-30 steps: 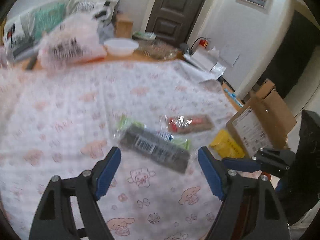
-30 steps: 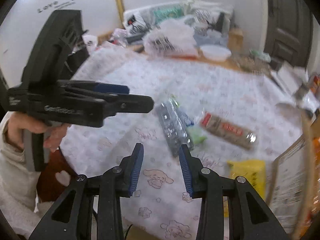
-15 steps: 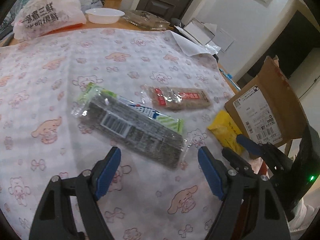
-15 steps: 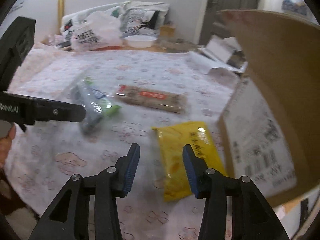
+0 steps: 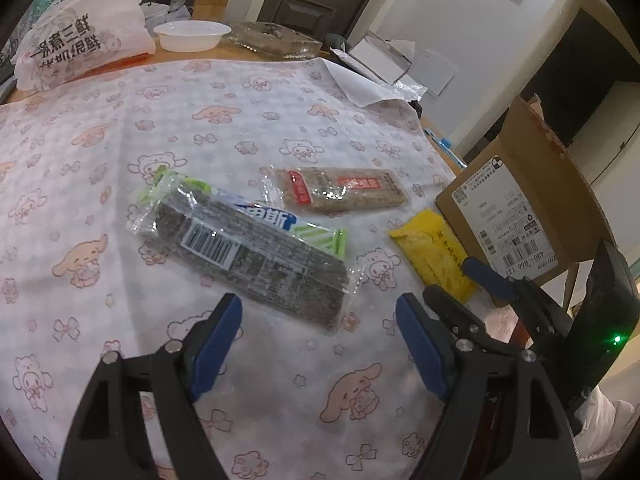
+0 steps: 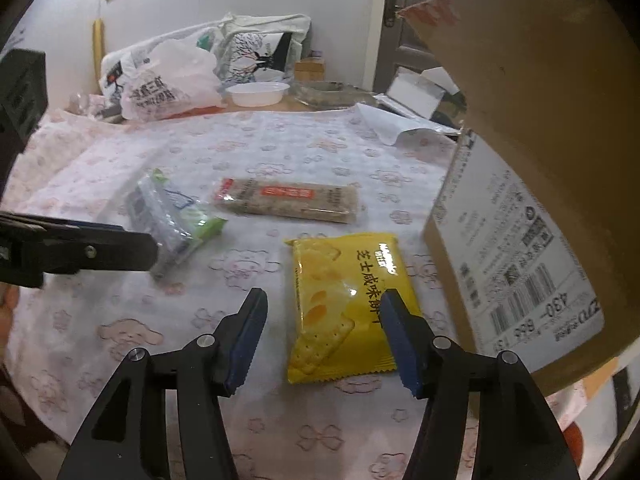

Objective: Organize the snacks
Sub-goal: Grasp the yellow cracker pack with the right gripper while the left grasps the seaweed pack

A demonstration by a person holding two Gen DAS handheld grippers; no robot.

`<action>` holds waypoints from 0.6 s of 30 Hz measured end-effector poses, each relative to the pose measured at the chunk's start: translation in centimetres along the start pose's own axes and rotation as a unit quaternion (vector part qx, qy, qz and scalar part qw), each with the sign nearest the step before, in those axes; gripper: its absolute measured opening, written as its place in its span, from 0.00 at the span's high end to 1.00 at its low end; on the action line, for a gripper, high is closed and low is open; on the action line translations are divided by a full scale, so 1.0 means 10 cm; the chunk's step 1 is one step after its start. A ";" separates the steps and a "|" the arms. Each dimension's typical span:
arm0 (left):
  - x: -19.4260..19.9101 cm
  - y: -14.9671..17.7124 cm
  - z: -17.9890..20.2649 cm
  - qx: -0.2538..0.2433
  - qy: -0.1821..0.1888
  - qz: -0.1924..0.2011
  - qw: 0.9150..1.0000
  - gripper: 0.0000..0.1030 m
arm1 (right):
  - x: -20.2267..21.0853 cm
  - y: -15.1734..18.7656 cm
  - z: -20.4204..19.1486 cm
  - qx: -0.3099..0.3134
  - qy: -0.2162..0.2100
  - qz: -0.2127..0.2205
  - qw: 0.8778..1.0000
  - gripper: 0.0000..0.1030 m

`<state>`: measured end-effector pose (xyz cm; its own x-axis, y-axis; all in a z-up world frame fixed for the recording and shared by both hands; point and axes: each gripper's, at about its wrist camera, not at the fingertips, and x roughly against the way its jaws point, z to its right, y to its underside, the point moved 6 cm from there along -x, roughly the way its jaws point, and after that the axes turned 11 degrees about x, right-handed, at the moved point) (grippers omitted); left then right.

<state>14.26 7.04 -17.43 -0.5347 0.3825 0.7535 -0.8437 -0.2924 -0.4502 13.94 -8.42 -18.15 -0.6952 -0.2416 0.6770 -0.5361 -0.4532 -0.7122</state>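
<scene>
Hovering low over the pink cartoon-print tablecloth (image 5: 248, 112), left gripper (image 5: 318, 316) spread wide, gripping nothing, blue pads (image 5: 216, 344) framing the near end of the dark seaweed pack (image 5: 256, 256). Lying diagonally, that pack, with a green-and-white wrapper (image 5: 316, 236) peeking out just behind it. Resting just beyond, flat, the brown grain bar (image 5: 340, 190) with red labels.

Hanging above the yellow cracker packet (image 6: 344, 296), right gripper (image 6: 324, 312) also open, empty, its blue pads (image 6: 400, 344) straddling the packet, contact impossible to judge. Standing just right of the packet, the cardboard box (image 6: 516, 184), flap raised, shipping label facing the table.

Sitting at the far edge of the table: 1 white bowl (image 5: 192, 34), 1 printed plastic bag (image 5: 84, 36), 1 clear tray (image 5: 276, 42).
</scene>
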 end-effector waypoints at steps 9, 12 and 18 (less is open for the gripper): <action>0.02 -0.01 -0.01 -0.002 -0.004 0.002 1.000 0.25 | -0.12 -0.05 0.09 0.005 0.058 -0.019 0.998 0.32; 0.01 -0.01 -0.02 0.000 -0.007 0.003 1.000 0.25 | -0.15 -0.06 0.10 -0.004 0.047 -0.019 0.999 0.36; -0.04 -0.11 -0.13 0.038 -0.031 0.014 0.999 0.25 | -0.08 -0.14 -0.05 0.021 0.006 -0.005 1.000 0.69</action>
<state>15.34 8.36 -17.82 -0.5520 0.3184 0.7707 -0.8212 -0.3681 -0.4361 14.98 -7.13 -17.74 -0.6953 -0.2273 0.6818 -0.5223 -0.4919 -0.6966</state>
